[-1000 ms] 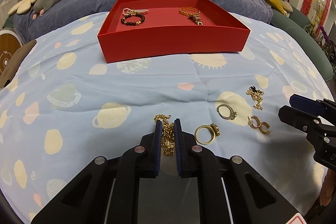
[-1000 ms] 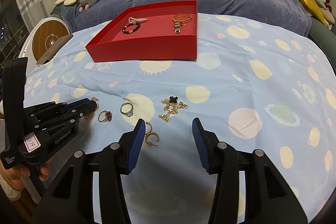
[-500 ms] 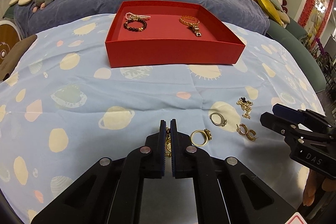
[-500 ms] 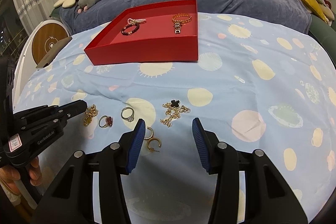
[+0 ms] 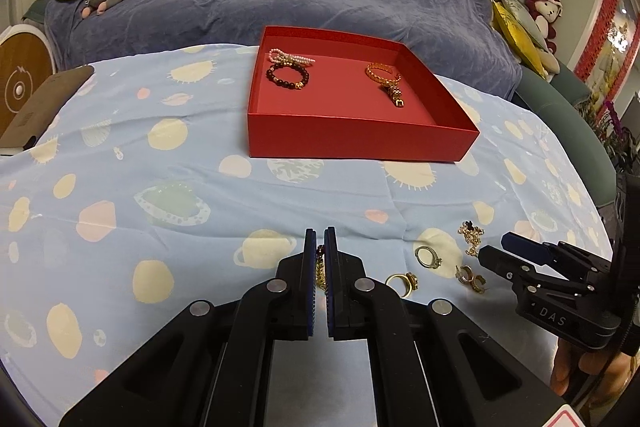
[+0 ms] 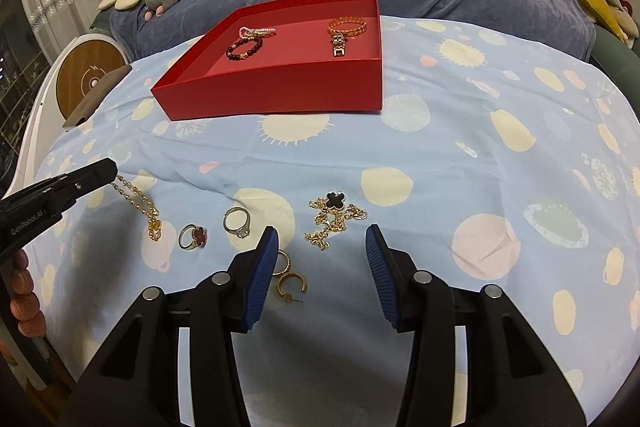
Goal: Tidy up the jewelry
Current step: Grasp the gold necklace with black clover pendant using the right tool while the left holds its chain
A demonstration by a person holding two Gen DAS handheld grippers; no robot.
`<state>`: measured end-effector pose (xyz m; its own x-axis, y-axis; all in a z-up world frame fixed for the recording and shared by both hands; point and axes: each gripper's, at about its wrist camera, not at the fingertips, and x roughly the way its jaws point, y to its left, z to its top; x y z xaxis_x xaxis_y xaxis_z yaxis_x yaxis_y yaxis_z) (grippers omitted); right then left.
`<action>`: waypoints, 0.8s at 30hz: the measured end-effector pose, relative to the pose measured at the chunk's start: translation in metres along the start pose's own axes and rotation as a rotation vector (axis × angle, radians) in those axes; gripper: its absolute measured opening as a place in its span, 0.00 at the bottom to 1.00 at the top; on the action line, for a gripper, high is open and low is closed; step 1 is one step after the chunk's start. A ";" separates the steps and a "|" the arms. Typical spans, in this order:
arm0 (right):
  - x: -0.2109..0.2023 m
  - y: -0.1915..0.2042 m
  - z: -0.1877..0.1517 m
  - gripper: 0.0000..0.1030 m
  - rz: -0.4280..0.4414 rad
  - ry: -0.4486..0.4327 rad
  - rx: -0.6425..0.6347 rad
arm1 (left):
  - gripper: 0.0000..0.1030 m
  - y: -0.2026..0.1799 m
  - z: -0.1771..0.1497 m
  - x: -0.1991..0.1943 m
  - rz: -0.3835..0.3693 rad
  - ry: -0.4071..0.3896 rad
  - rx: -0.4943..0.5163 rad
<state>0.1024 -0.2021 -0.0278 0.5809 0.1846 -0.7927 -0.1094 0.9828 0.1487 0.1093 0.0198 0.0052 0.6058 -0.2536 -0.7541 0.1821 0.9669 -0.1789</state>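
Your left gripper [image 5: 320,255] has its fingers closed tight on a gold necklace [image 6: 138,201], and the chain hangs down from them to the blue cloth [image 6: 440,147]. Your right gripper [image 6: 322,259] has its fingers open with nothing between them, near the rings [image 6: 237,221] and earrings [image 6: 290,279]. The red box [image 5: 360,139] sits far back on the cloth with bracelets [image 5: 288,77] inside.
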 end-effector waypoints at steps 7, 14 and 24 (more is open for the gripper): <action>0.013 -0.004 0.007 0.37 -0.010 0.015 0.015 | 0.02 0.002 0.002 -0.002 0.000 -0.007 -0.007; 0.023 0.000 0.007 0.25 -0.041 0.024 -0.012 | 0.02 0.005 0.007 -0.007 -0.004 -0.024 -0.023; 0.014 -0.002 0.008 0.02 -0.037 0.001 -0.020 | 0.02 0.007 0.008 -0.008 0.001 -0.023 -0.028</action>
<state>0.1170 -0.2016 -0.0343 0.5837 0.1484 -0.7983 -0.1038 0.9887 0.1079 0.1113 0.0286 0.0151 0.6239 -0.2532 -0.7394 0.1598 0.9674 -0.1964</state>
